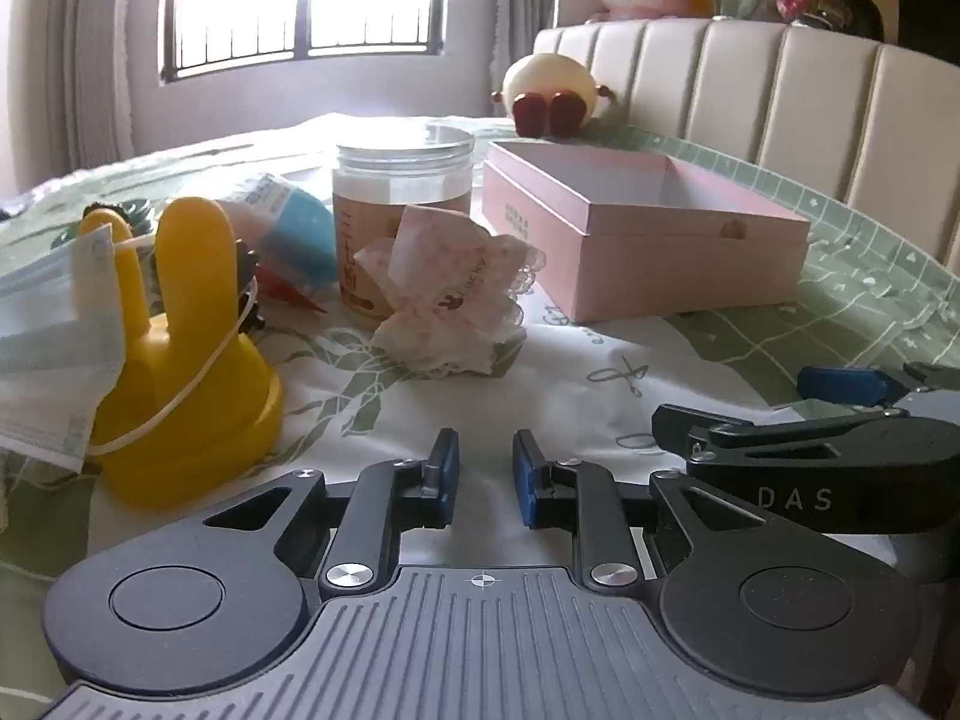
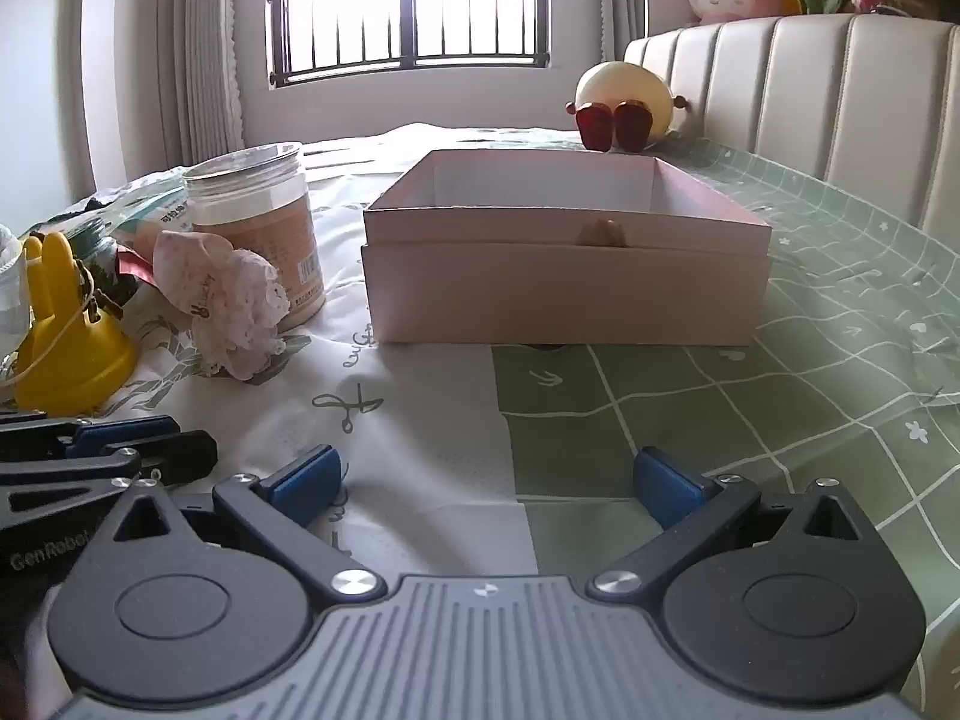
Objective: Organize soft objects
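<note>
Pink cloth beside box

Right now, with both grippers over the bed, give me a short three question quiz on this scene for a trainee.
1. True or false: the pink box is open at the top.
2. Which gripper has its fingers spread wider: the left gripper or the right gripper?
3. What hangs on the yellow rabbit-ear stand? A) face mask B) sock C) towel

Key: 1 true. 2 right gripper. 3 A.
</note>
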Available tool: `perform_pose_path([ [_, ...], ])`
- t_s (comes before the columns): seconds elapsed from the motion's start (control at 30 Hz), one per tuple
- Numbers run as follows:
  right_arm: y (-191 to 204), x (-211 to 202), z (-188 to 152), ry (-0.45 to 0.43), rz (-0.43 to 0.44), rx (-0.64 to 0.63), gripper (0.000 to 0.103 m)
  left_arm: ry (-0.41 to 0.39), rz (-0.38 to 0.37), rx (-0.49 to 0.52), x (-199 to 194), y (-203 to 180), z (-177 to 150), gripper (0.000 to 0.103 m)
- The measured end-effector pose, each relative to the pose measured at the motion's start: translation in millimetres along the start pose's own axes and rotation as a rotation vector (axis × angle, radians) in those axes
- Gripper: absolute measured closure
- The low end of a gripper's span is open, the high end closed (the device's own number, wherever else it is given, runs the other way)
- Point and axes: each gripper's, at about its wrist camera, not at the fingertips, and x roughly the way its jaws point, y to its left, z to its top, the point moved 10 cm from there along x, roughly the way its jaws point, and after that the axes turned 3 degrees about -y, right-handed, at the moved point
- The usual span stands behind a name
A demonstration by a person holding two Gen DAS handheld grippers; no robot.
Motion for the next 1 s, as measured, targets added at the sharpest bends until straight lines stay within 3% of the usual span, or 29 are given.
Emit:
perform_pose_path([
  [0.1,0,0,1,-0.009,-0.004,-0.009,0.0,-0.003,-0.019,-0.023,2,11,3,0.079],
  [0.23,0,0,1,-0.008,-0.004,-0.009,0.0,-0.038,0.013,0.031,-3,3,-2,0.079],
  [1.0,0,-1,0,-0.008,-0.003,-0.006,0.0,-0.026,0.028,0.044,-3,-3,-1,0.079],
])
